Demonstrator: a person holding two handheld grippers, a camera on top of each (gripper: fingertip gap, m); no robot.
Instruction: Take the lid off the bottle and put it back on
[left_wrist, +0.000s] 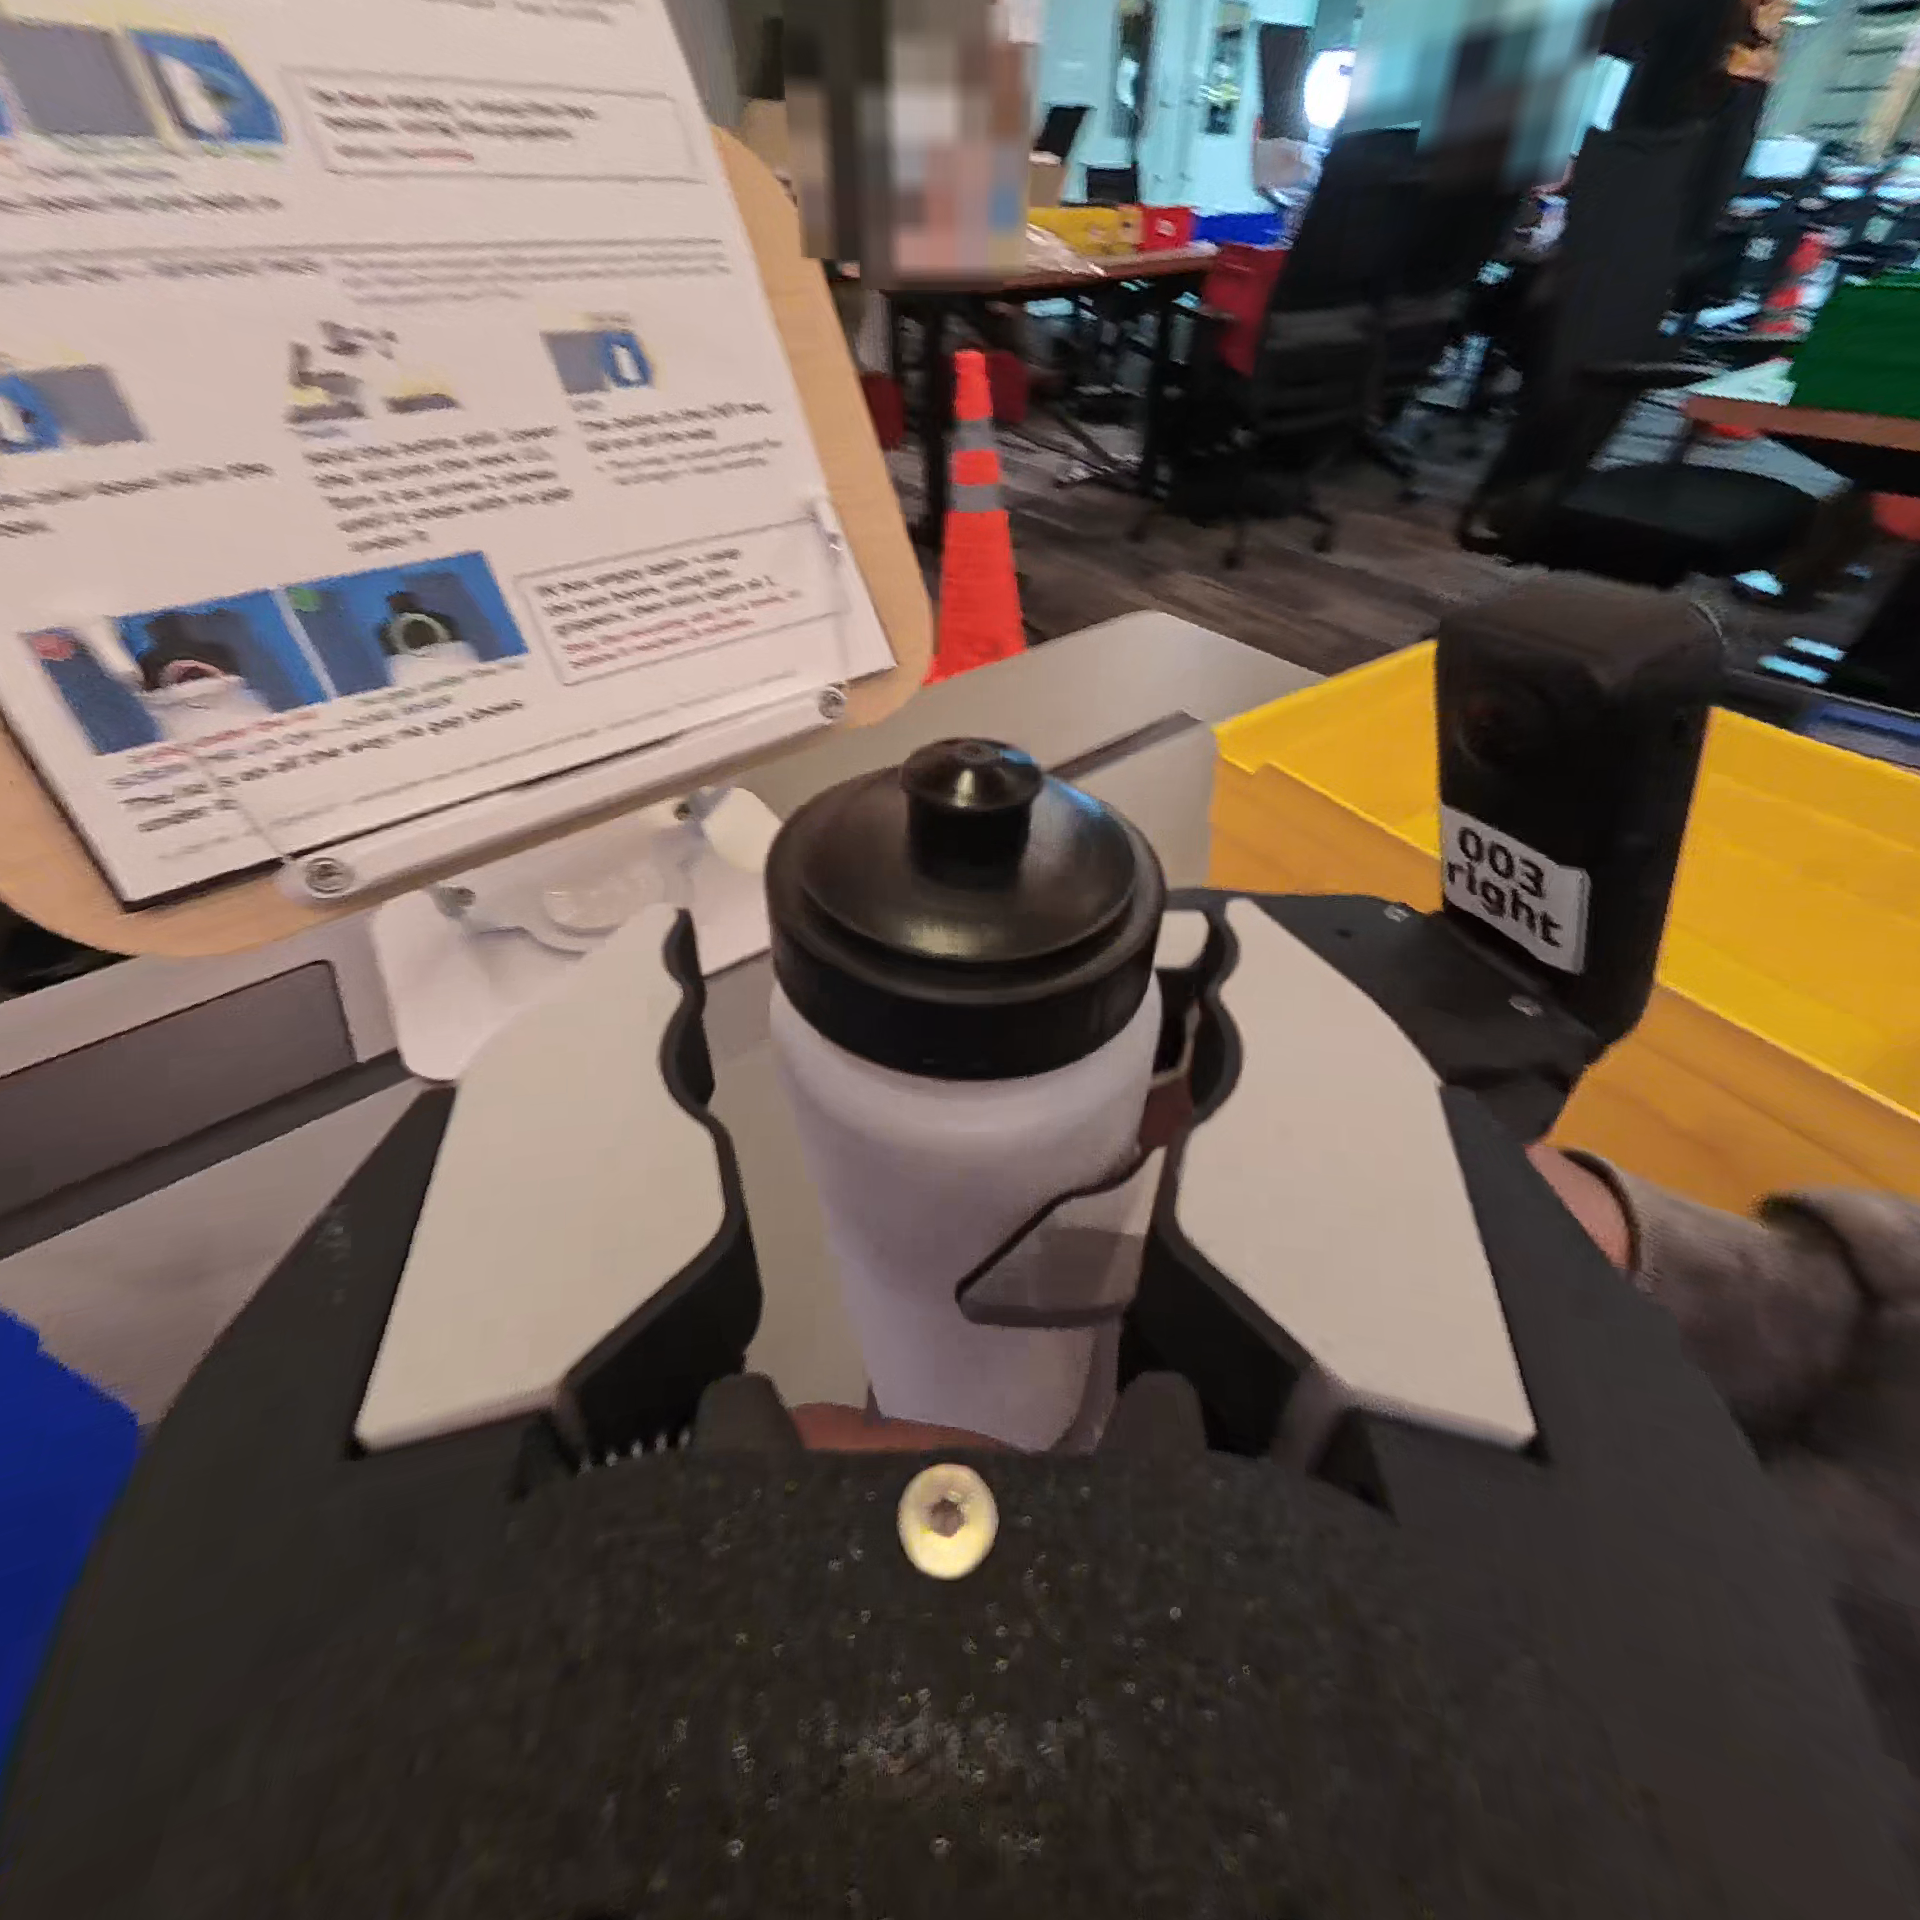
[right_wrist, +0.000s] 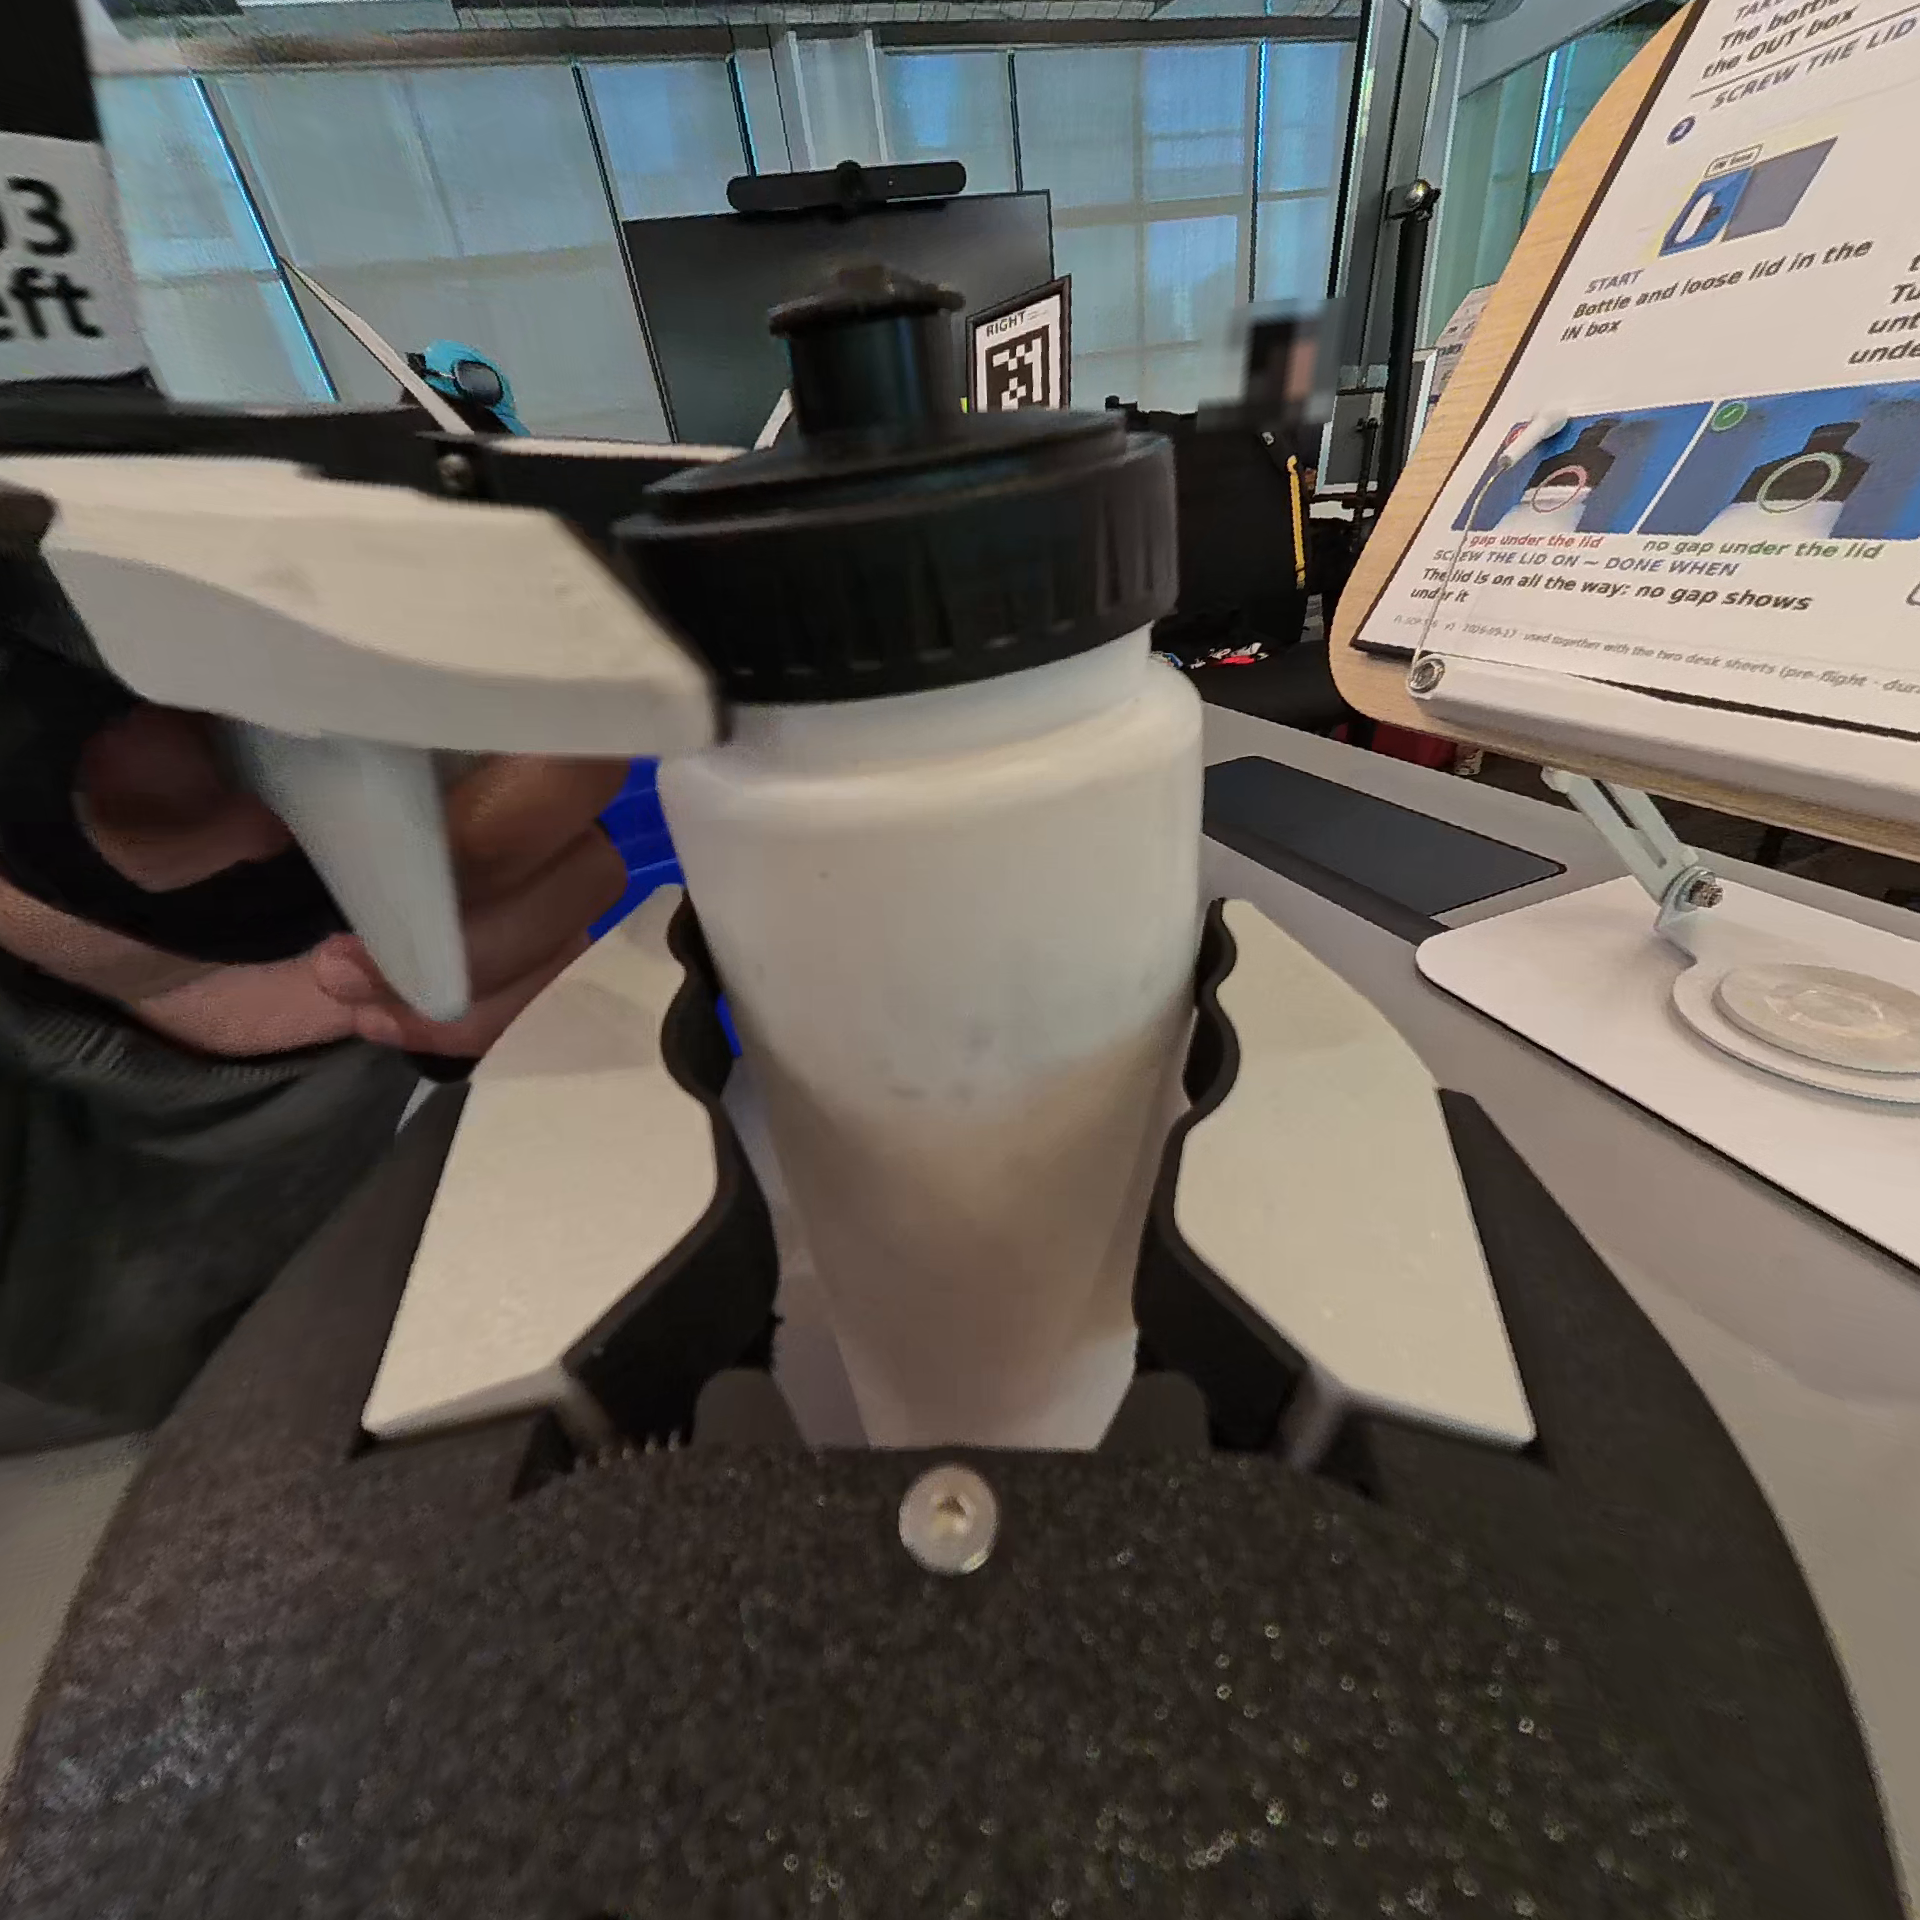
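Note:
A white bottle (left_wrist: 956, 1195) with a black screw lid (left_wrist: 956, 935) stands upright between both grippers. My left gripper (left_wrist: 951, 966) has its fingertips on either side of the lid. In the right wrist view its near finger (right_wrist: 416, 603) touches the lid (right_wrist: 904, 551) and it looks shut on it. My right gripper (right_wrist: 951, 966) is shut on the bottle's body (right_wrist: 935, 935) below the lid. One of its fingers (left_wrist: 1049, 1262) shows against the bottle in the left wrist view. No gap shows under the lid.
An instruction board on a white stand (left_wrist: 416, 416) (right_wrist: 1662, 468) sits just behind the bottle on the grey table (right_wrist: 1610, 1299). A yellow bin (left_wrist: 1766, 935) is to the right and a blue bin (left_wrist: 52, 1507) to the left. A hand (right_wrist: 468, 831) holds the left gripper.

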